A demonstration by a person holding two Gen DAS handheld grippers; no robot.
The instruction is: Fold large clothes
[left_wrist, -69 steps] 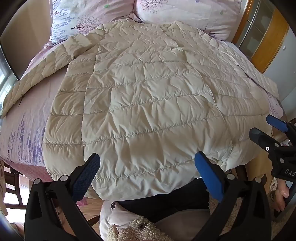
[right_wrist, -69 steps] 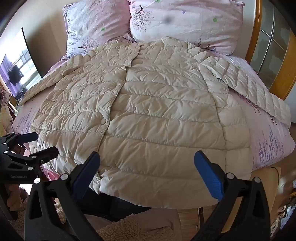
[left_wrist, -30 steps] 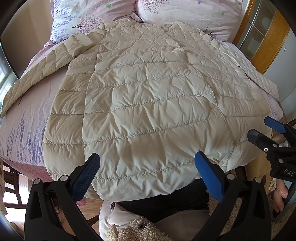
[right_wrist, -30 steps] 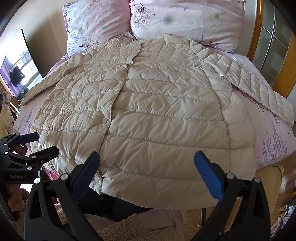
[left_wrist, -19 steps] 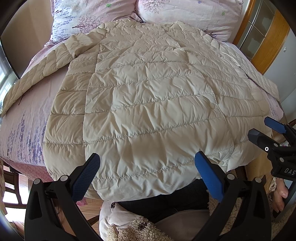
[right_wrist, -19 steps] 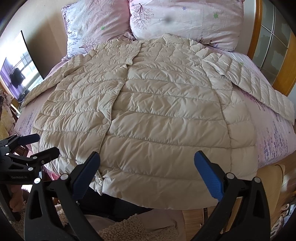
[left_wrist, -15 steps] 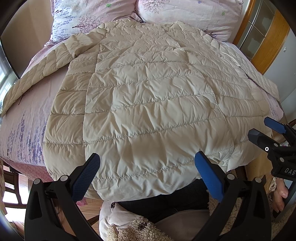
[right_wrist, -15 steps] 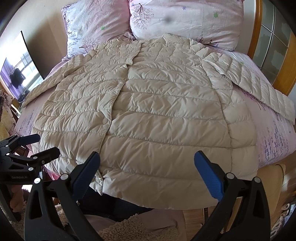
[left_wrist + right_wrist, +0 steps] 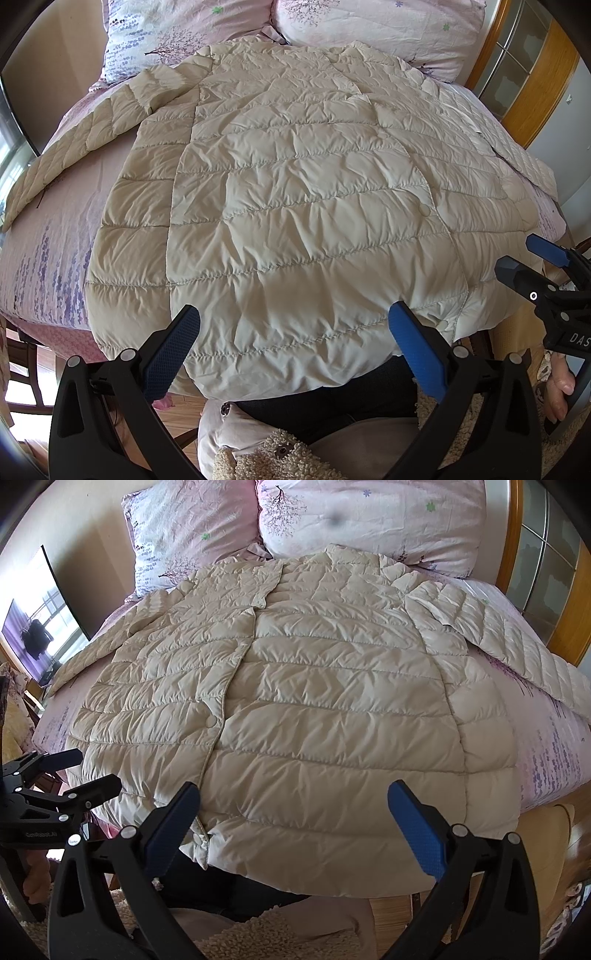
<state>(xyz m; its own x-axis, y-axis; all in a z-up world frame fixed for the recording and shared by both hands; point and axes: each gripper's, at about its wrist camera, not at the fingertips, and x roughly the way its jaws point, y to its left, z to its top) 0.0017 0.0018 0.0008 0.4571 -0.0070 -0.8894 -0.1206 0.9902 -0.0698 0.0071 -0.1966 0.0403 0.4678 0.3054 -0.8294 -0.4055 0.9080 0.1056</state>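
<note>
Hovering wide open over the hem of the cream quilted jacket (image 9: 295, 206) – left gripper (image 9: 293, 339), right gripper (image 9: 293, 821), both gripping nothing. Lying spread flat on the pink bed (image 9: 546, 753), sleeves out – collar touching the pillows (image 9: 369, 513).

Two floral pillows (image 9: 369, 520), pink lavender-print bedsheet (image 9: 48, 236), wooden door frame (image 9: 539, 85)

Bed (image 9: 554, 746) with pink, lavender-printed sheet, bearing one cream quilted down jacket (image 9: 314, 709) spread flat front-up, sleeves out to either side, hem overhanging the near edge, collar touching two floral pillows (image 9: 369, 520) at the head.
</note>
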